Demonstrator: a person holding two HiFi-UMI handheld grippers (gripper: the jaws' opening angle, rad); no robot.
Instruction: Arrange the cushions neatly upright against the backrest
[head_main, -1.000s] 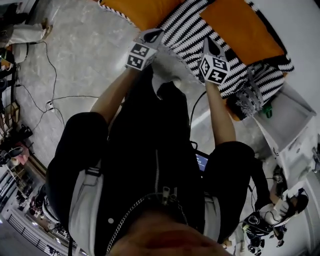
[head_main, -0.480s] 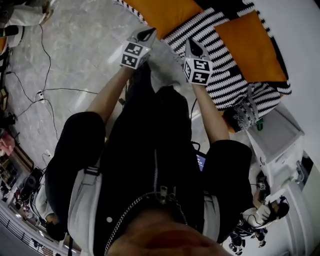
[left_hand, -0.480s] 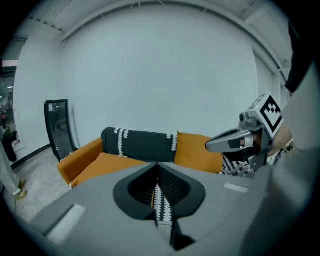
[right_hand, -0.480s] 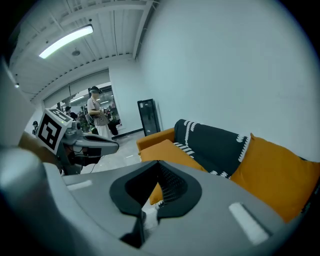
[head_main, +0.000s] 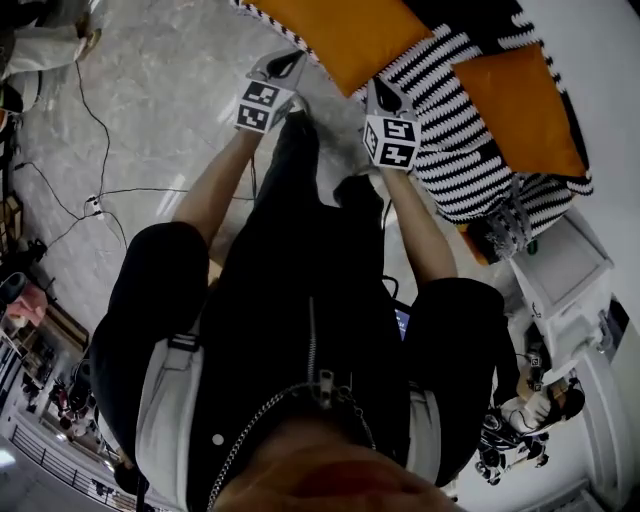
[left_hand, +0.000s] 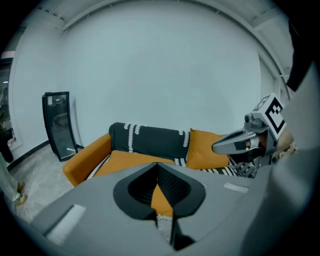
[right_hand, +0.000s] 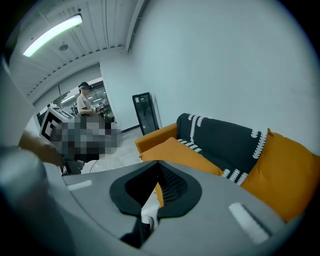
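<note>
One orange cushion (left_hand: 207, 150) is seen standing on edge against the dark backrest (left_hand: 150, 140), right of centre in the left gripper view, so that half of the job is judged done. The other orange cushion (left_hand: 125, 161) is found lying flat on the seat just to its left, and that one is left to be raised. In the head view the flat cushion shows at the top centre and the standing one at the upper right, with a black-and-white striped throw (head_main: 450, 150) spread between and beneath them. Neither cushion is touched at present. The left gripper (head_main: 283, 68) and the right gripper (head_main: 385, 97) are held side by side at the front of the sofa (left_hand: 82, 162), the left over the pale floor (head_main: 150, 120), the right at the edge of the striped throw. Both pairs of jaws are seen pressed together, with nothing between them. They are judged to need opening before the flat cushion can be taken by an edge and stood up beside its partner. A last squaring of the pair may be wanted after that.
</note>
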